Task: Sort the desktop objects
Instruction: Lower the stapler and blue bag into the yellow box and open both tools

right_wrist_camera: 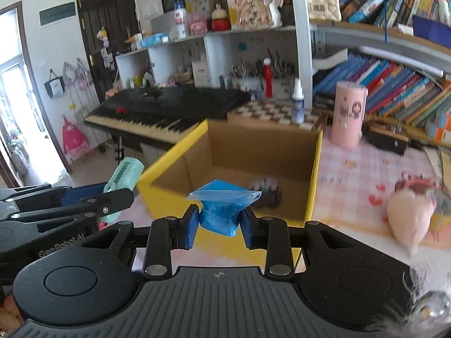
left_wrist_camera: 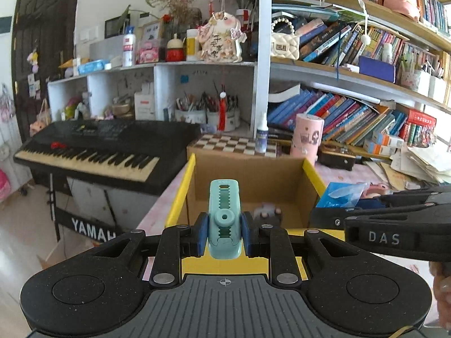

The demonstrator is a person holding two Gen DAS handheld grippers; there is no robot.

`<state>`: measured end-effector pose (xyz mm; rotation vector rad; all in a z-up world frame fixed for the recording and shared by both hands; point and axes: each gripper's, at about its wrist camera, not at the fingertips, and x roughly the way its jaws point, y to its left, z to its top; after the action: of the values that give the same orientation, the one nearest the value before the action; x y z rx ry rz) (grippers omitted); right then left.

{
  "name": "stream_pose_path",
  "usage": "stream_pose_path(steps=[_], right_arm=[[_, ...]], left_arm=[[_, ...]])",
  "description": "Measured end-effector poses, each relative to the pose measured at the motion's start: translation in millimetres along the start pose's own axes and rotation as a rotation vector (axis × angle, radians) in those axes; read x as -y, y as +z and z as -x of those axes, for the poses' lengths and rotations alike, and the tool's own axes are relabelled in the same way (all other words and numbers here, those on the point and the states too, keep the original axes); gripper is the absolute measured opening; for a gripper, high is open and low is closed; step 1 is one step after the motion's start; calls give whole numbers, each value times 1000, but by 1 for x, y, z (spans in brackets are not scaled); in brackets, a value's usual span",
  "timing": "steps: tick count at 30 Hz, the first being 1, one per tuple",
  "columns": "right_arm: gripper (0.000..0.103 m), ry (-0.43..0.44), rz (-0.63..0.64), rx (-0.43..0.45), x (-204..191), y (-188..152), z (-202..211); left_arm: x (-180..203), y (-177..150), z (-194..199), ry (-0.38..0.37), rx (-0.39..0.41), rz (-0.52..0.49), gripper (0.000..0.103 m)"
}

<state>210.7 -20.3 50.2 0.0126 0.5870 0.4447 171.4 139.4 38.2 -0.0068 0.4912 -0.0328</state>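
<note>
My left gripper (left_wrist_camera: 224,235) is shut on a mint-green toothed clip (left_wrist_camera: 224,219), held upright over the near edge of an open cardboard box with yellow flaps (left_wrist_camera: 310,174). My right gripper (right_wrist_camera: 218,224) is shut on a crumpled blue plastic bag (right_wrist_camera: 222,208), just short of the same box (right_wrist_camera: 317,174). The left gripper with the clip (right_wrist_camera: 124,176) shows at the left of the right wrist view. The right gripper's body (left_wrist_camera: 394,225) crosses the right of the left wrist view, with the blue bag (left_wrist_camera: 339,194) beyond it. A small blurred dark and pink object (right_wrist_camera: 266,190) lies on the box floor.
The box stands on a pink checked tablecloth (right_wrist_camera: 352,174). A pink cylinder (right_wrist_camera: 349,112), a spray bottle (right_wrist_camera: 297,101) on a chequered board and a pink plush (right_wrist_camera: 408,217) are nearby. A black keyboard (left_wrist_camera: 93,149) stands left of the desk. Crowded bookshelves (left_wrist_camera: 352,107) rise behind.
</note>
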Motion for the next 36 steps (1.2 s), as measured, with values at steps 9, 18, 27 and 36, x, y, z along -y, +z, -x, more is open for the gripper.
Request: stream_pose_path(steps=[9, 18, 27, 36], right_arm=[[29, -17, 47, -27, 37, 36, -51], [29, 40, 235, -204, 41, 45, -124], [29, 178, 420, -530, 36, 45, -194], [29, 207, 485, -655, 35, 33, -215]], left_arm=[[9, 22, -61, -23, -49, -23, 23], [-4, 24, -135, -79, -234, 42, 23], [-1, 19, -190, -113, -470, -14, 23], [2, 4, -208, -146, -579, 0, 24]])
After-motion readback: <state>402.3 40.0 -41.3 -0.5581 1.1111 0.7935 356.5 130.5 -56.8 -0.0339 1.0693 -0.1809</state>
